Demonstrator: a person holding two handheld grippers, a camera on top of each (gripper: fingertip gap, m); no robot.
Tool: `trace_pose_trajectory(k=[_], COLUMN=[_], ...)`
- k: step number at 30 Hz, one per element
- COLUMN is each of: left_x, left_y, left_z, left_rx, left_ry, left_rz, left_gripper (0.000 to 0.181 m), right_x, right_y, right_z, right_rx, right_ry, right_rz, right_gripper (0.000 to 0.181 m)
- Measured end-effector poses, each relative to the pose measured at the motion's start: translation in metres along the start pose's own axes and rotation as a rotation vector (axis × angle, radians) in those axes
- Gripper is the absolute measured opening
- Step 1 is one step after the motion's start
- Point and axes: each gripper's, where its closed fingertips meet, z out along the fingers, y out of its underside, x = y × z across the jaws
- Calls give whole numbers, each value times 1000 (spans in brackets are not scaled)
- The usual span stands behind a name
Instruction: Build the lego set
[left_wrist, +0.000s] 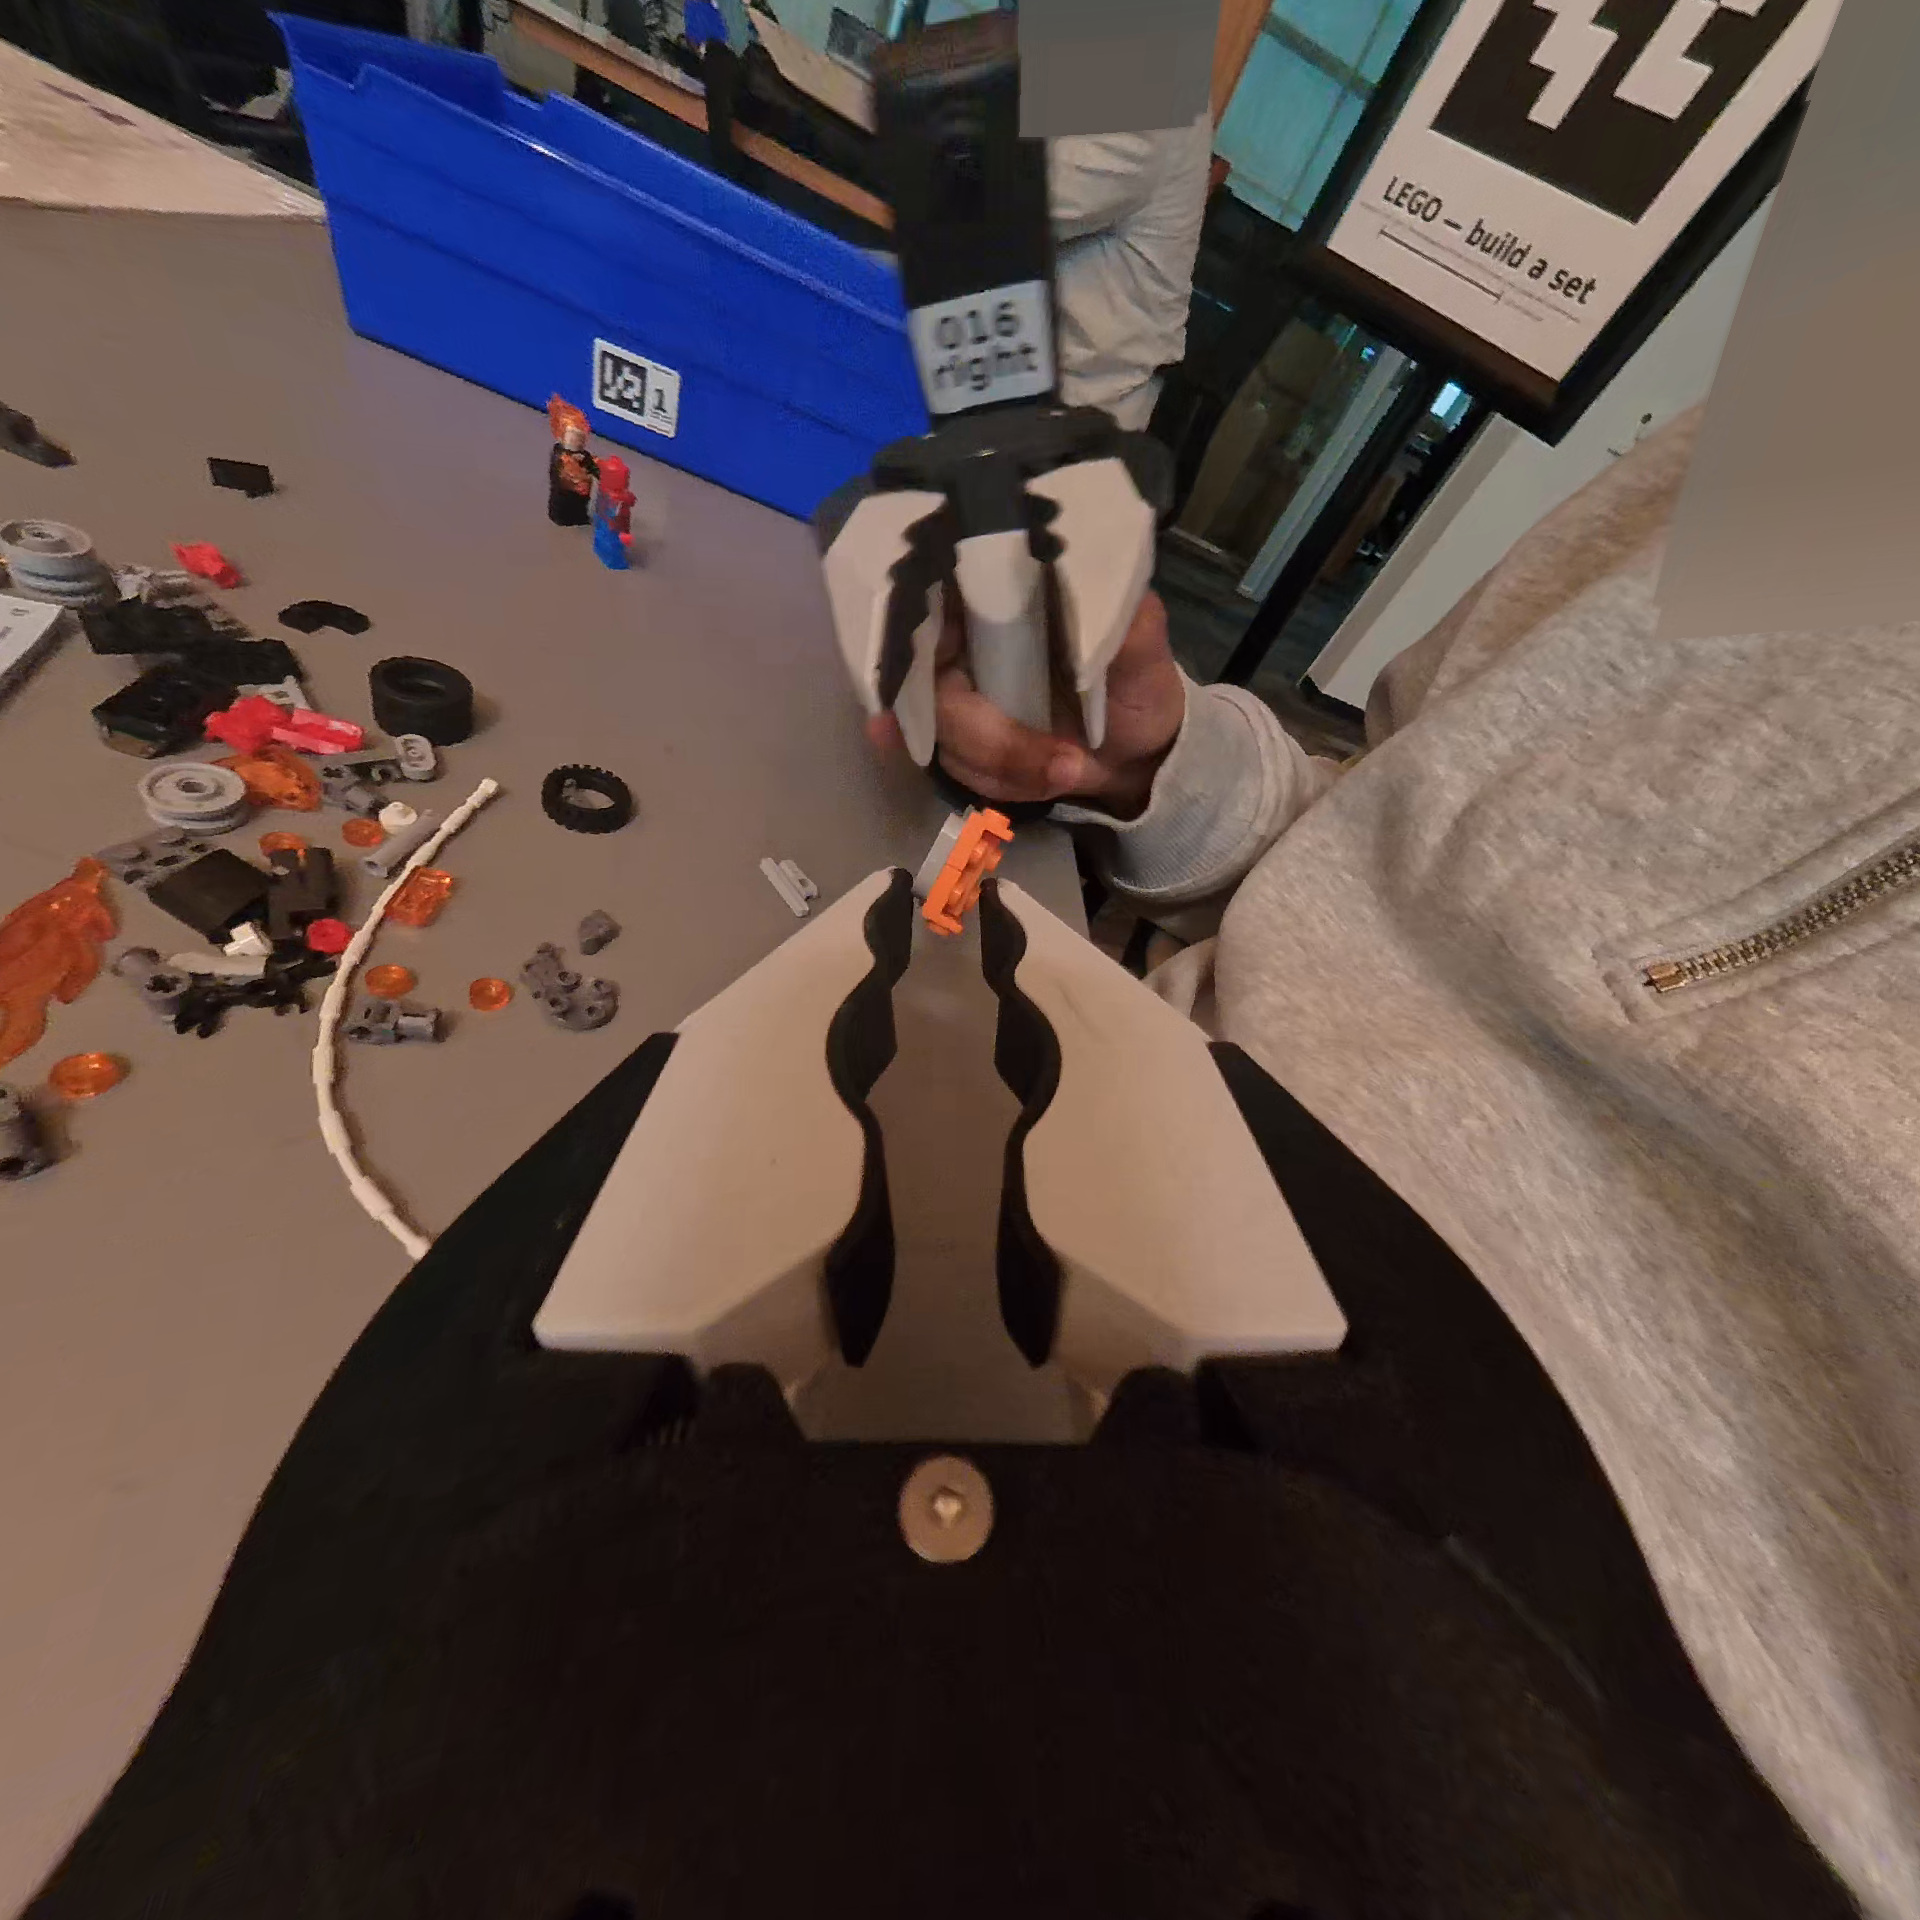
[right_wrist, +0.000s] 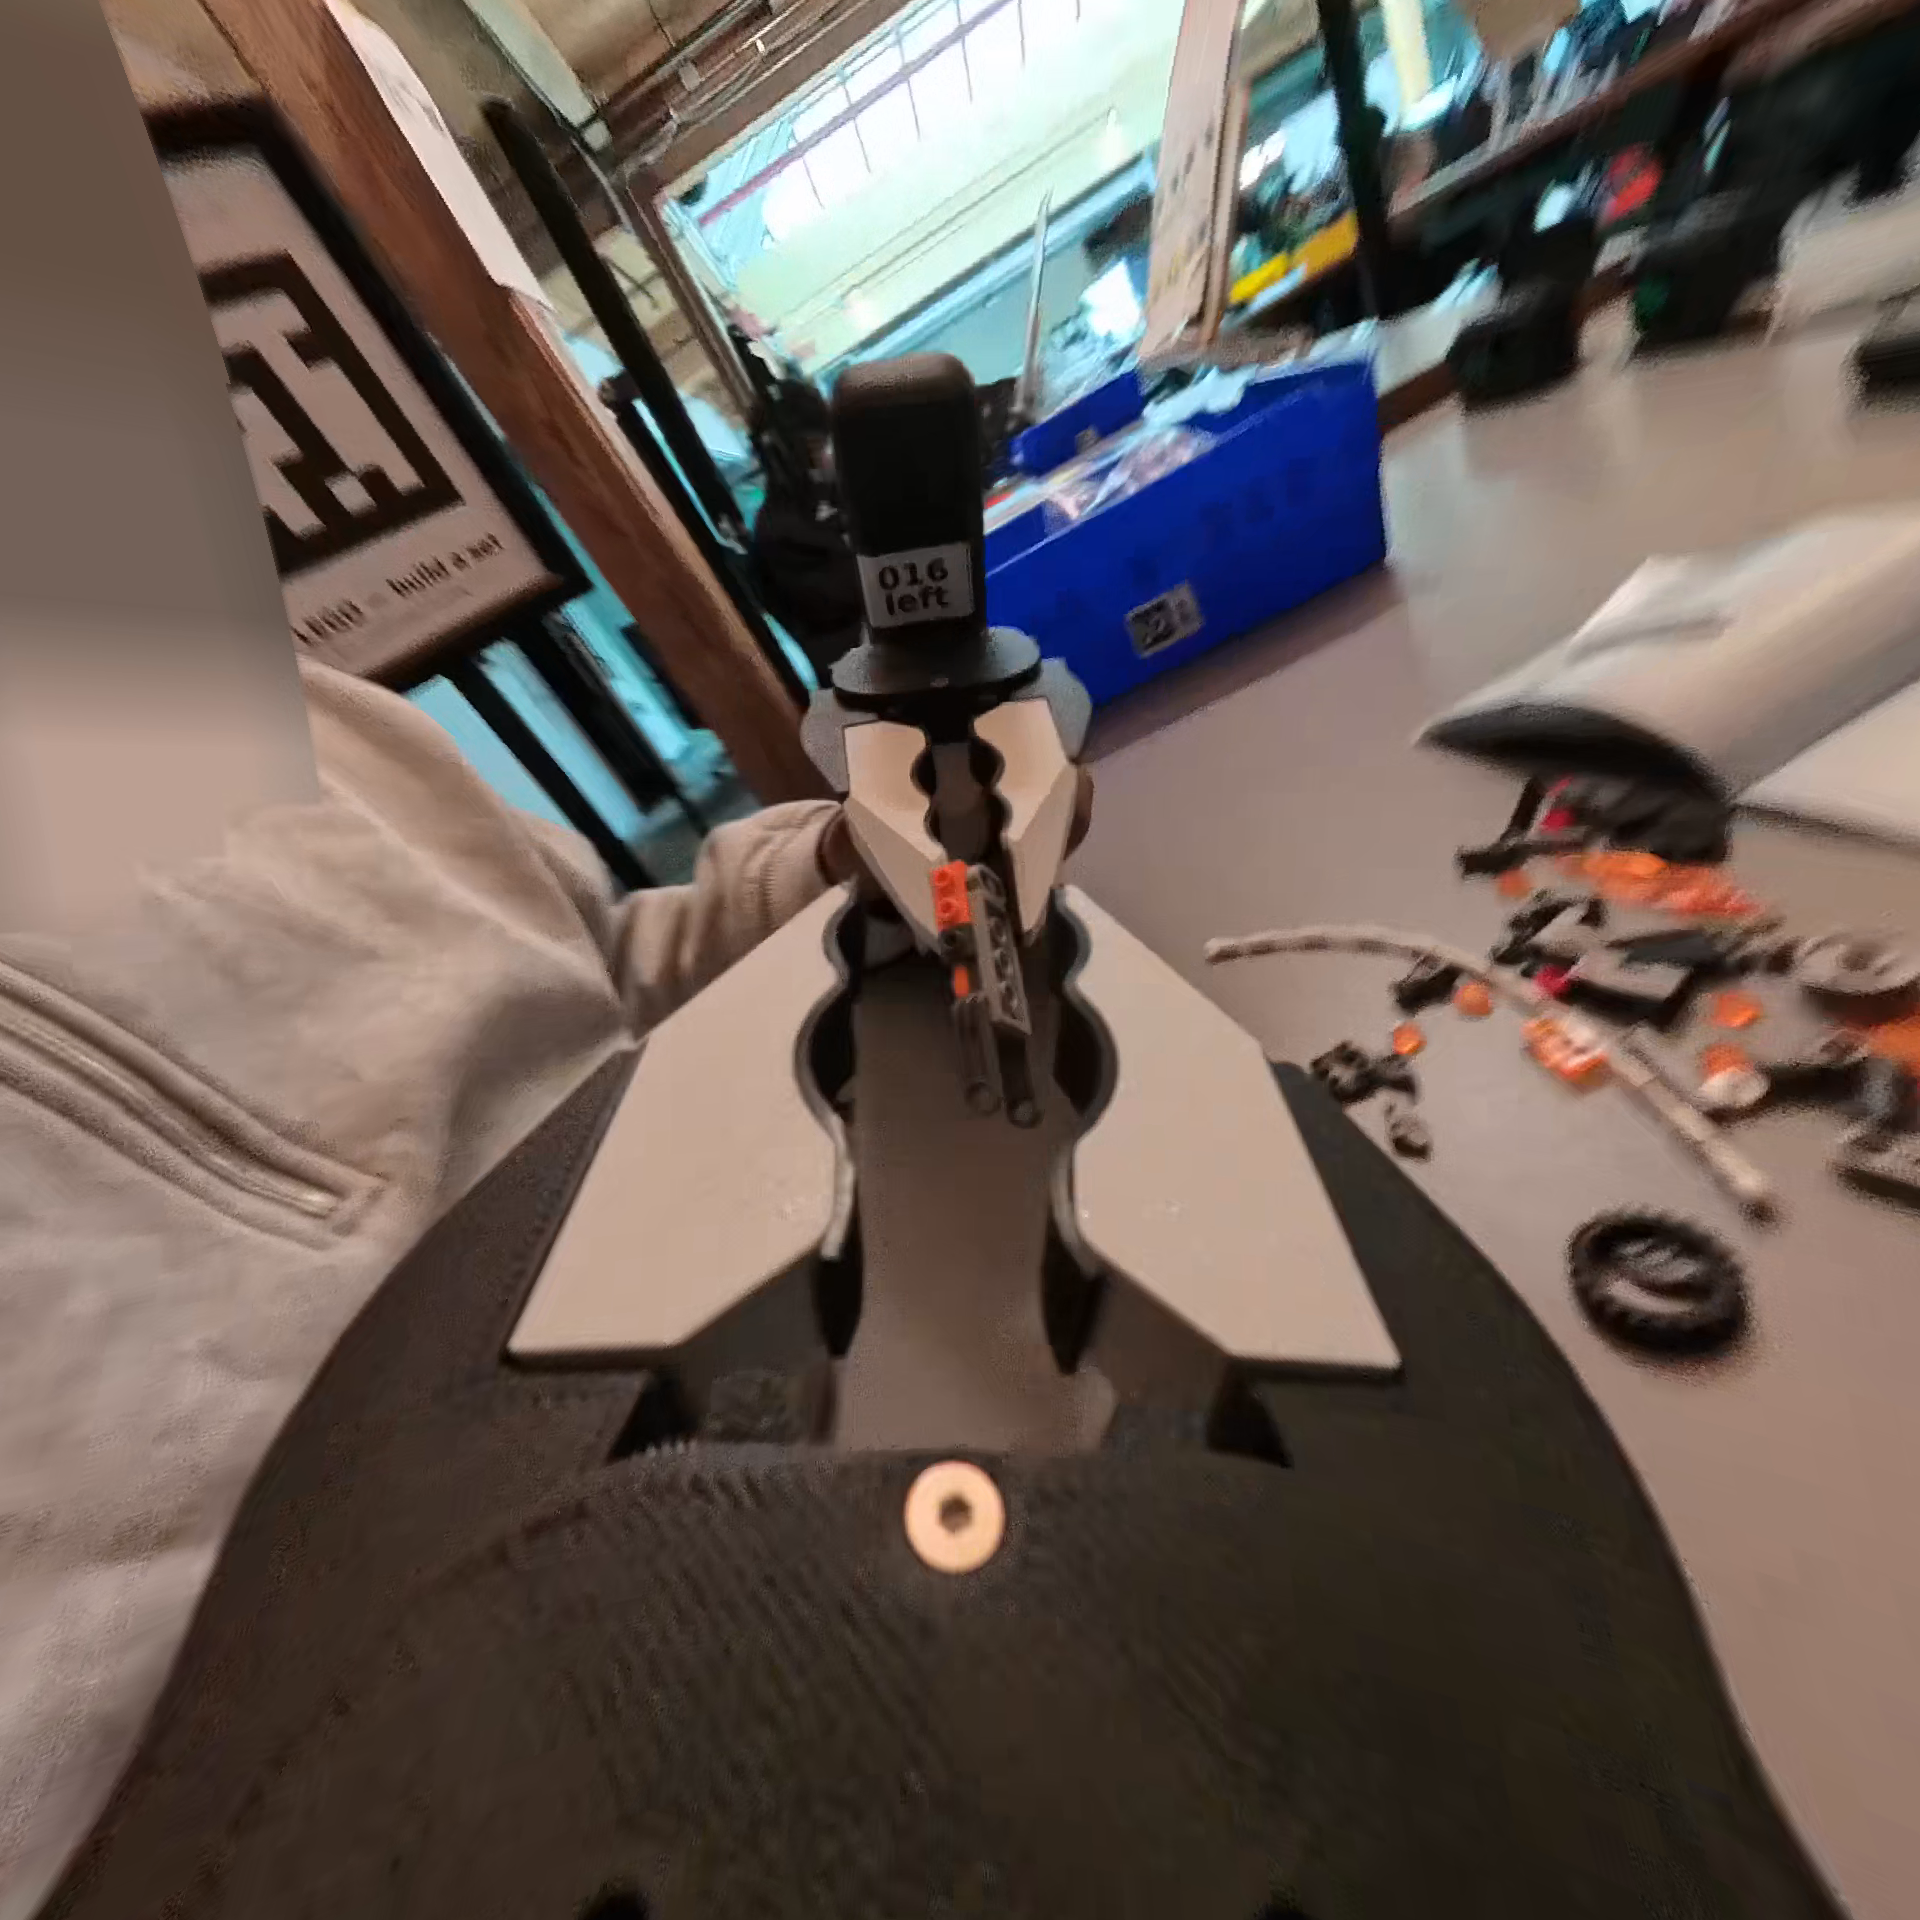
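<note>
A: Left gripper (left_wrist: 948, 883) clamped on the orange-and-grey sub-assembly (left_wrist: 961, 868), raised off the table (left_wrist: 644, 665) facing the right gripper (left_wrist: 987, 727).

B: Right's fingers apart, holding nothing (probably presenting for mating). Loose parts (left_wrist: 260, 831) lie well apart.

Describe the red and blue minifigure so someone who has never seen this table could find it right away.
Start at the blue bin at the table's far side. Two minifigures stand just in front of it; the red and blue minifigure is the nearer, right-hand one, beside the black minifigure with the orange flame head.

loose bricks (left_wrist: 260, 831) crowd left, blue bin (left_wrist: 582, 260) behind
</note>
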Motion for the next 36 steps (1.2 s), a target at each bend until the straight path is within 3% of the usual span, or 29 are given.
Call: trace_pose_trajectory(k=[4, 8, 11, 14, 16, 18, 36], left_x=[-10, -20, -18, -13, -18, -19, -21], left_y=[-3, -7, -11, -11, -9, -10, -10], left_z=[-4, -6, 0, 7, 8, 7, 6], left_rx=[24, 72, 125, 132, 128, 141, 163], left_ry=[-40, -71, -28, 16, -24, -19, 15], left_rz=[-47, -133, -236, -286, -293, -304, -384], left_gripper=[10, 10, 10, 10, 10, 10, 14], right_x=[2, -1, 1, 8, 18, 24, 34], right_y=[-4, 4, 1, 15, 23, 26, 25], right_z=[0, 5, 4, 9, 12, 13, 9], right_rx=[5, -72, -75, -189, -254, -284, -319], right_ry=[175, 334, 540, 621, 648, 661, 725], right_rz=[-328, -674, -981, -1167, -1170, -1157, -1172], right_gripper=[37, 22, 13, 12, 29, 34, 25])
